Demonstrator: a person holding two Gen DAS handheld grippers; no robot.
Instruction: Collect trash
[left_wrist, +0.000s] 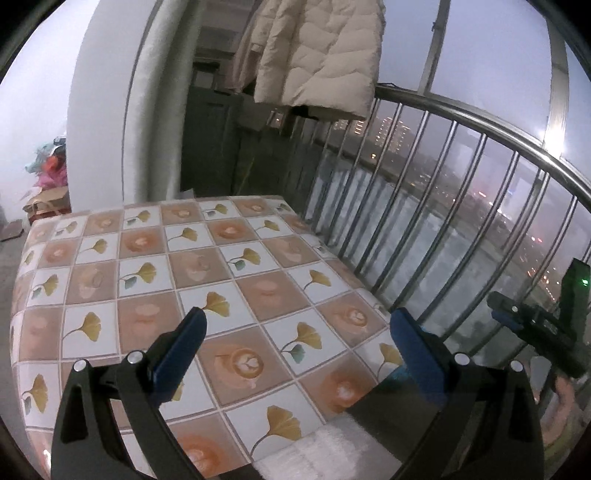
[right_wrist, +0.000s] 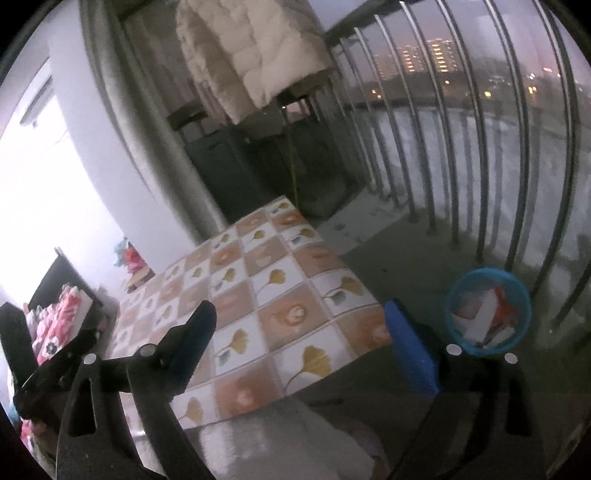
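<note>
A blue round bin (right_wrist: 488, 313) stands on the floor by the railing, right of the table, with white and orange trash (right_wrist: 491, 314) inside. My right gripper (right_wrist: 299, 314) is open and empty, held above the table's near right corner, left of the bin. My left gripper (left_wrist: 297, 325) is open and empty above the table (left_wrist: 110, 258), which has a checked cloth of ginkgo leaves and coffee cups. The table also shows in the right wrist view (right_wrist: 266, 295). The right gripper's body shows at the right edge of the left wrist view (left_wrist: 535, 328). No loose trash shows on the cloth.
A metal balcony railing (left_wrist: 461, 206) runs along the table's right side. A beige puffer jacket (left_wrist: 317, 51) hangs above the far end. A white pillar (left_wrist: 99, 122) stands behind the table. Colourful clutter (left_wrist: 51, 166) lies far left. A white cloth (right_wrist: 280, 443) lies below the near edge.
</note>
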